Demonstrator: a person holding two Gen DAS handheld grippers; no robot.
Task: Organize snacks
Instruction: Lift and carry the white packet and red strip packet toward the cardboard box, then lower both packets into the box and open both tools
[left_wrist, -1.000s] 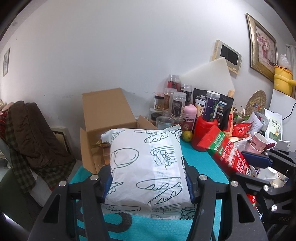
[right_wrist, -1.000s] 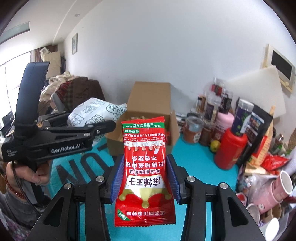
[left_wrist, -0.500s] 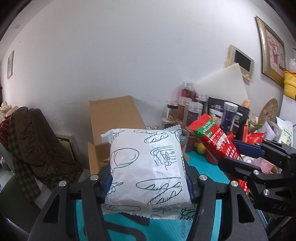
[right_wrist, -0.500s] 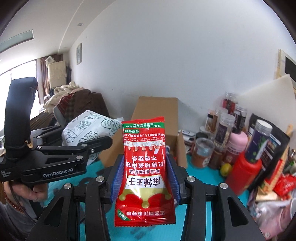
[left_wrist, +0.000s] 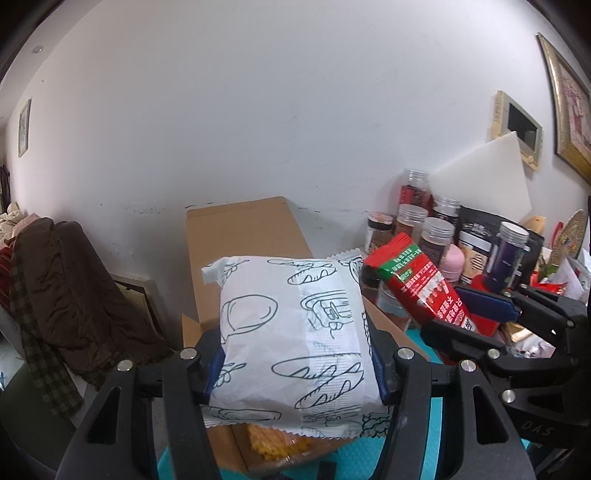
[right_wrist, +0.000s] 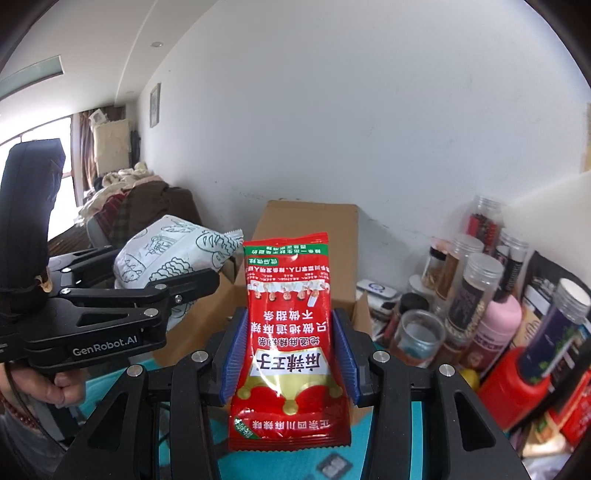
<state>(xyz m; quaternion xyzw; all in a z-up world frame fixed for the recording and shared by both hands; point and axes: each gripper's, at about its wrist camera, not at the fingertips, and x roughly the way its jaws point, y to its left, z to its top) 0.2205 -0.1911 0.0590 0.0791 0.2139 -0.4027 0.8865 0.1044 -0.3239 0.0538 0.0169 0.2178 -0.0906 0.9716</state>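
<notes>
The left gripper (left_wrist: 295, 363) has its fingers clamped on a puffy white snack bag printed with bread drawings (left_wrist: 291, 332), held above the open brown cardboard box (left_wrist: 240, 243). Just beside it, the right gripper (right_wrist: 290, 354) has its fingers clamped on a red foil snack packet (right_wrist: 288, 332), near the box on the teal tabletop (right_wrist: 391, 428).

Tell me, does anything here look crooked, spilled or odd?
Mostly no. The red foil snack packet sits upside down in the right gripper, its print inverted. The white bread-print bag in the left gripper looks intact.

black hand-held gripper (right_wrist: 290, 360), blue ribbed pads (right_wrist: 236, 354), silver screws
</notes>
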